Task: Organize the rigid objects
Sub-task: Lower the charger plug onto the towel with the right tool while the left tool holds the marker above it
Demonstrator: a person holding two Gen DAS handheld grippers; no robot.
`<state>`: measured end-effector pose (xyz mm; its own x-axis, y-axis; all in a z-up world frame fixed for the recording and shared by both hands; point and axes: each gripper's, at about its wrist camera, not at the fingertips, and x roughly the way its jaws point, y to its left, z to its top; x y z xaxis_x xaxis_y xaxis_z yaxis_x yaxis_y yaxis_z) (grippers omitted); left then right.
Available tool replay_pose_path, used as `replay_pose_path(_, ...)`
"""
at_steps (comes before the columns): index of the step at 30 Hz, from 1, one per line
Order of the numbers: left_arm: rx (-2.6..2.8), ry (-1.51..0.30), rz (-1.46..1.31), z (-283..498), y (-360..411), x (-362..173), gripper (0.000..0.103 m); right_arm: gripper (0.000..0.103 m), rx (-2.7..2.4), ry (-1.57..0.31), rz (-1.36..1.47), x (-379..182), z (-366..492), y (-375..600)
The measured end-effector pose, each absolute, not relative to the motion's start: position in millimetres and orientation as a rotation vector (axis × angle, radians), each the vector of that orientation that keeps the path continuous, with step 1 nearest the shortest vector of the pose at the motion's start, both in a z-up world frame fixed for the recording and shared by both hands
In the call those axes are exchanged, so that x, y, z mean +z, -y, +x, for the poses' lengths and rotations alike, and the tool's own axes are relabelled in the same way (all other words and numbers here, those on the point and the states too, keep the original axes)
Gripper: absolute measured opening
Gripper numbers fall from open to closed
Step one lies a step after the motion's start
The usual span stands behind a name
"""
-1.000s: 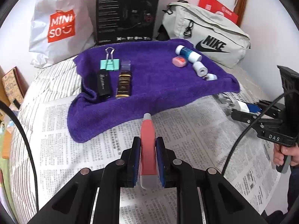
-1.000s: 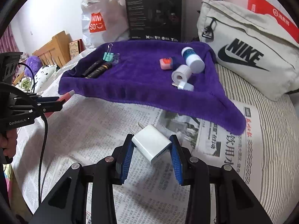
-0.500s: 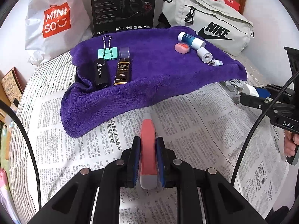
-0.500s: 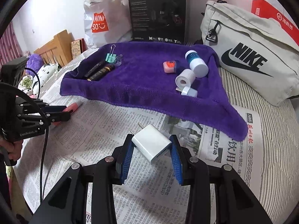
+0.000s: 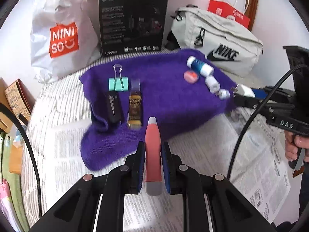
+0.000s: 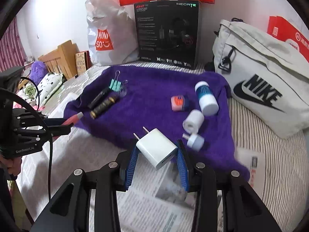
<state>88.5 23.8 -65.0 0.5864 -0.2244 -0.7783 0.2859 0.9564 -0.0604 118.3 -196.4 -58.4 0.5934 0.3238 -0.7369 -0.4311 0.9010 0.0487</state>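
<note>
Both grippers are advancing toward the purple towel (image 5: 170, 96): left gripper (image 5: 152, 164) clamping the pink pen (image 5: 152, 150), right gripper (image 6: 157, 160) pinching the white charger (image 6: 157, 148); placing each clear of neighbours seems wise.

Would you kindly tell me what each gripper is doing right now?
Left gripper: closed on the pink tube.
Right gripper: closed on the white charger.

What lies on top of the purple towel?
On the towel: a clip, two dark bars, an eraser, a bottle, a tape roll and a small cap. What it covers is hidden.
</note>
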Motion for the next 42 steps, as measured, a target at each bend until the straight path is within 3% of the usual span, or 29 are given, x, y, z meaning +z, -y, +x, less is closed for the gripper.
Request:
replay_pose_path(22,-0.321,-0.901,0.037,156,-25,-61,0.016,0.039,0.453,-0.96,-0.151,-106,187,171)
replay_pose_path(42,-0.37,-0.958,0.052,185,-6,-79,0.017,0.042,0.507,-0.977,-0.15,-110,197,178)
